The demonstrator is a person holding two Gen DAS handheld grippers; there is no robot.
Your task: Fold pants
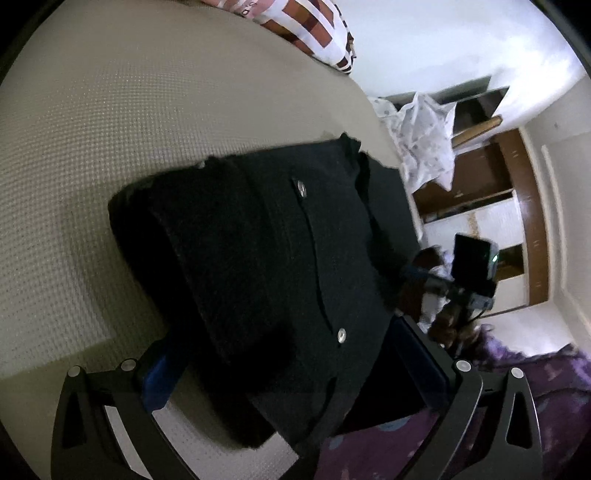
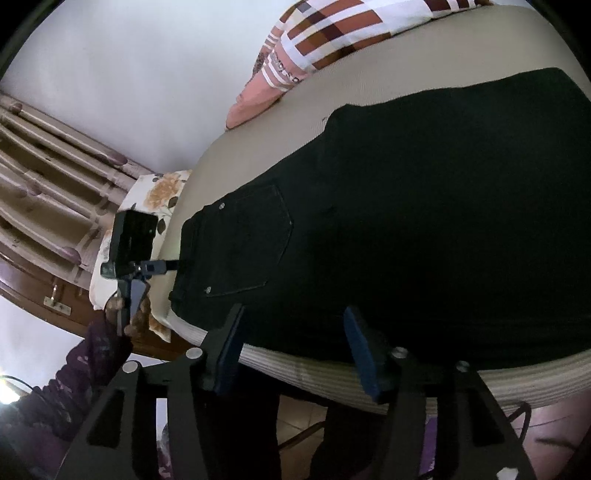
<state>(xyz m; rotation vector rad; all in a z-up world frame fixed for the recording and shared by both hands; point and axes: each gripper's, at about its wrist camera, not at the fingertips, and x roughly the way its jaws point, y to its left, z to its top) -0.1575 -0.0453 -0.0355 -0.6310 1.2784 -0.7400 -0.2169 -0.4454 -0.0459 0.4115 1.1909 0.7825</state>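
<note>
Right now the black pants [image 1: 258,240] lie folded on the beige bed [image 1: 92,147], filling the middle of my left wrist view, with two metal rivets and a pocket seam running down their centre. My left gripper [image 1: 291,362] stands wide at the bottom of that frame. Its blue-padded finger sits at the lower left, just beside the thick folded edge, and the other finger is at the lower right. The cloth runs down into the gap between them and fills most of it, and I see no pad pinching it. A checkered pillow [image 1: 306,22] lies at the top of the frame, well apart from the pants.

In my right wrist view the pants spread from the centre across to the right edge, with a back pocket [image 2: 251,243] left of centre. Their near edge lies along the ribbed side of the bed at the bottom. My right gripper [image 2: 295,350] is about half open at the bottom centre. Both blue pads flank that near edge, the black cloth sits just at and between the tips, and neither pad presses on it.

At the left of this frame my left hand [image 2: 129,314], in a purple sleeve [image 2: 85,362], holds the other gripper with its tip right at the waist end of the pants
</note>
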